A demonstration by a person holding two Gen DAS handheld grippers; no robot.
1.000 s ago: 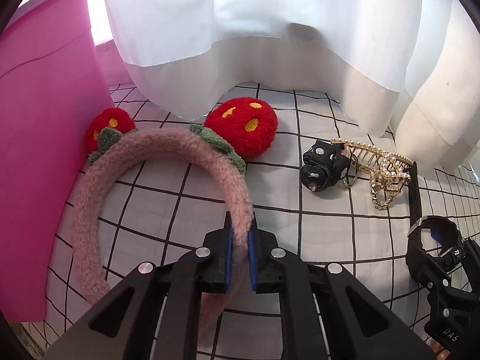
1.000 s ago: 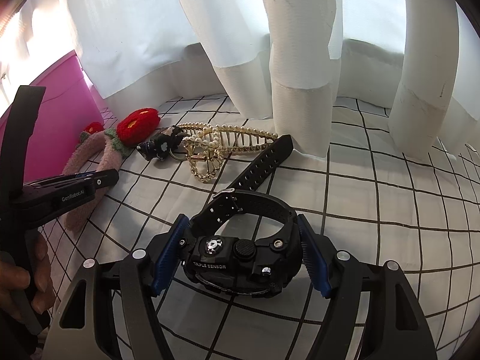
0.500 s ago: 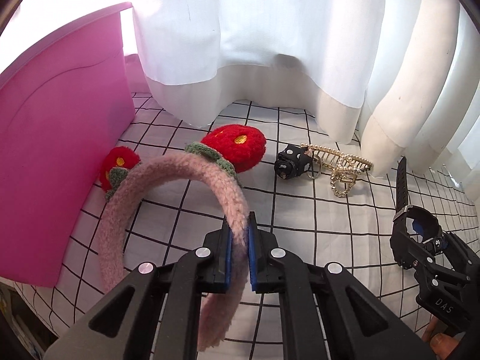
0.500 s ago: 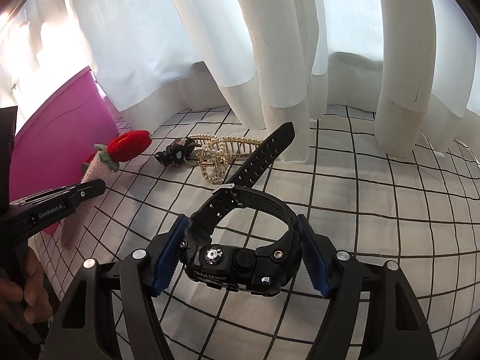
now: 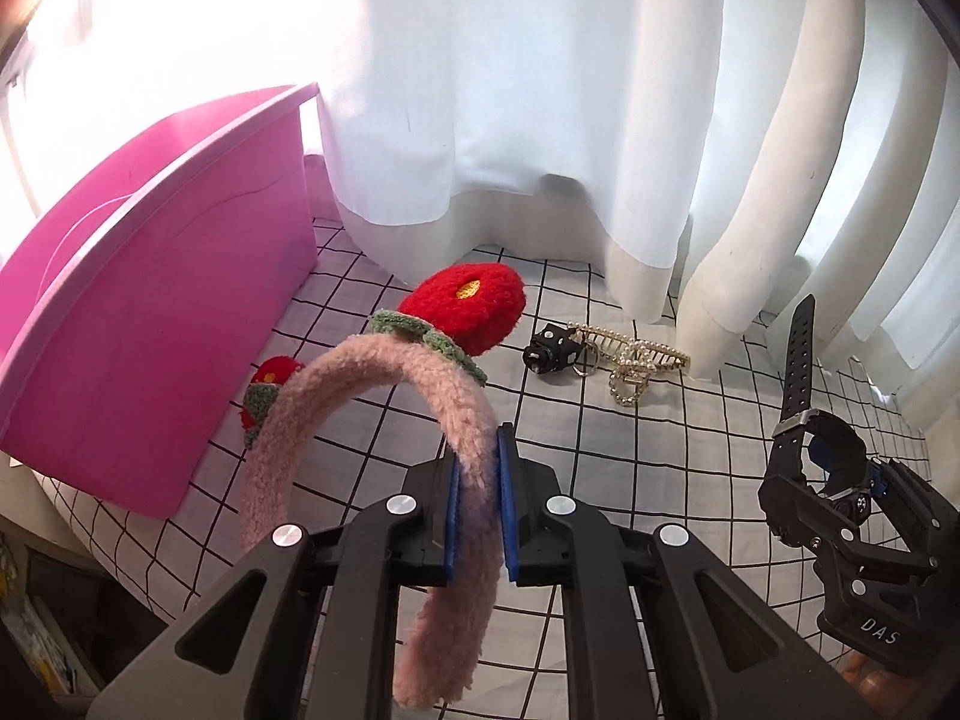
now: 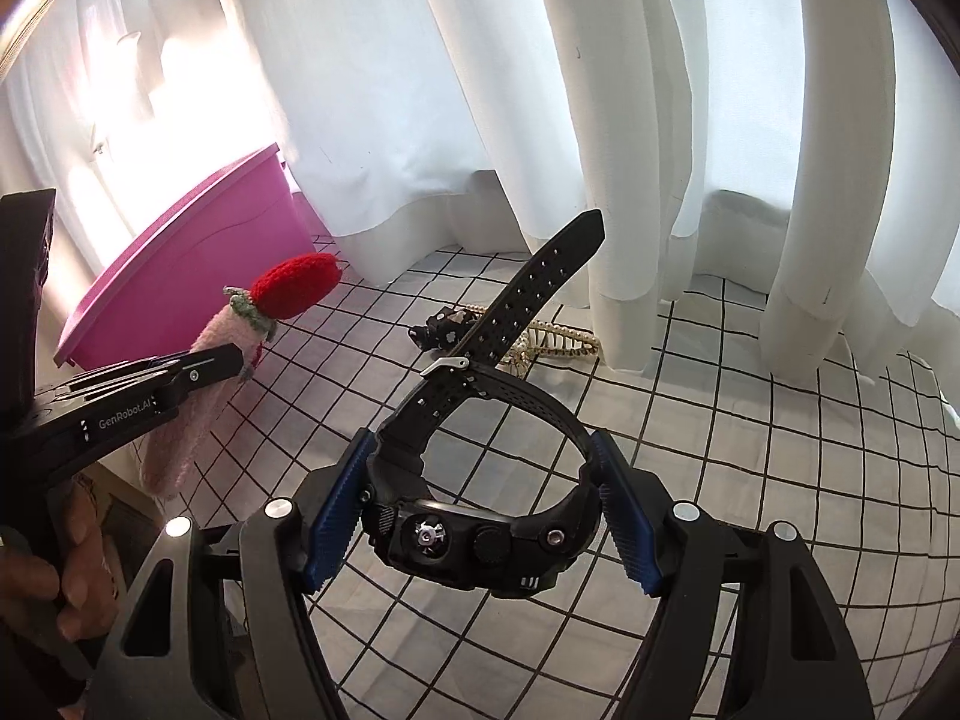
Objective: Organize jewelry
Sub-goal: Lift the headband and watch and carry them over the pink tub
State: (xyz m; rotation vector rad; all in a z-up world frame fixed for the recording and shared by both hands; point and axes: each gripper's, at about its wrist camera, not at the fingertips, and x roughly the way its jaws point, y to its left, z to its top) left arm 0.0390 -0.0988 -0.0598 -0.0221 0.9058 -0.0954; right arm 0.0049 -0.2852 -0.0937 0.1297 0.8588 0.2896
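Left fingers (image 5: 479, 516) pinch the fuzzy headband (image 5: 372, 396); right fingers (image 6: 480, 516) squeeze the watch (image 6: 480, 516). Both are lifted. Past them, the pearl clip (image 5: 630, 360) lies unsorted beside the pink box (image 5: 150, 324).

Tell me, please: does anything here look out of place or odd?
Nothing looks damaged or spilled. The pearl hair claw and a small black clip lie tangled together on the checked cloth near the curtain, outside the pink bin.

Blown-out window glare upper left; fisheye-warped edges.
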